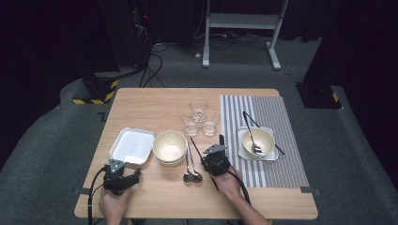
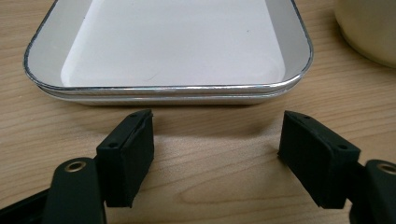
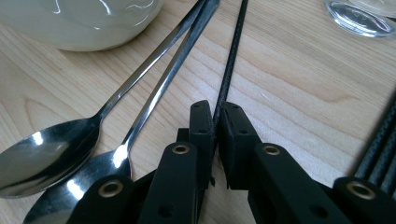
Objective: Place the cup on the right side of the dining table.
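Right gripper (image 3: 215, 123) pinches thin black chopstick (image 3: 233, 51); left gripper (image 2: 217, 142) gapes, empty, near white tray (image 2: 177, 88).

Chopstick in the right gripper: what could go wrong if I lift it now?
The right gripper pinches one thin black chopstick near its end, so it may pivot or slip out. The two spoons lie right beside it, and the glasses stand just beyond its far end; a swinging tip could knock either.

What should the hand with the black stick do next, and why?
Probably lift it gently. The right gripper is pinched shut on the black chopstick, which lies on the table beside two spoons, so raising it clears them.
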`<state>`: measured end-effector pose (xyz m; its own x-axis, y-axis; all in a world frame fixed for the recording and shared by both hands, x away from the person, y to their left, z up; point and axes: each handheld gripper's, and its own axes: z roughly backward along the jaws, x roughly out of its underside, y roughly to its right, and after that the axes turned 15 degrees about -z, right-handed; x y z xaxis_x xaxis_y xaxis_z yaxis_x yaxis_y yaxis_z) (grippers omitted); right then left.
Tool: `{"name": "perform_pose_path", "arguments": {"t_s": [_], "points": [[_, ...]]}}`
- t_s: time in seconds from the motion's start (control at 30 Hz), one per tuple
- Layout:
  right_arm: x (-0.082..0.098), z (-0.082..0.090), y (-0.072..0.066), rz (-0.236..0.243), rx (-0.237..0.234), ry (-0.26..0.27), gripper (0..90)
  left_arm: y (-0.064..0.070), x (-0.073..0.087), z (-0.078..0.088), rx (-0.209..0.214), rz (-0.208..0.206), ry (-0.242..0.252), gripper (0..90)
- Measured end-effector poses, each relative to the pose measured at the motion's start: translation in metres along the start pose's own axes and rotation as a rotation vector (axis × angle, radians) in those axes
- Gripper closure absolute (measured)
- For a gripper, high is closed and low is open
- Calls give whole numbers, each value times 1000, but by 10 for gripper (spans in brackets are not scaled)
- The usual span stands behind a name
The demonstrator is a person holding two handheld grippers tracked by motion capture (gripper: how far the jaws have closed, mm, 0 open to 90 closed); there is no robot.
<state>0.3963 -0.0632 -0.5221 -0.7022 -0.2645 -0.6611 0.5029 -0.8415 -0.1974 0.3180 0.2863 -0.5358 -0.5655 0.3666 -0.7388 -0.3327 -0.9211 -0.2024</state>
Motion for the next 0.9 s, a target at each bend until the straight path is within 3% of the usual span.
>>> {"name": "perform_pose_path", "arguments": {"t_s": [0.5,0.9], "points": [[-15,-11,-3,28,8,-22,843,0,0,0,1,-1,0,266],[-30,-22,-1,-2,13,-36,850,0,0,0,3,1,1,266]]}}
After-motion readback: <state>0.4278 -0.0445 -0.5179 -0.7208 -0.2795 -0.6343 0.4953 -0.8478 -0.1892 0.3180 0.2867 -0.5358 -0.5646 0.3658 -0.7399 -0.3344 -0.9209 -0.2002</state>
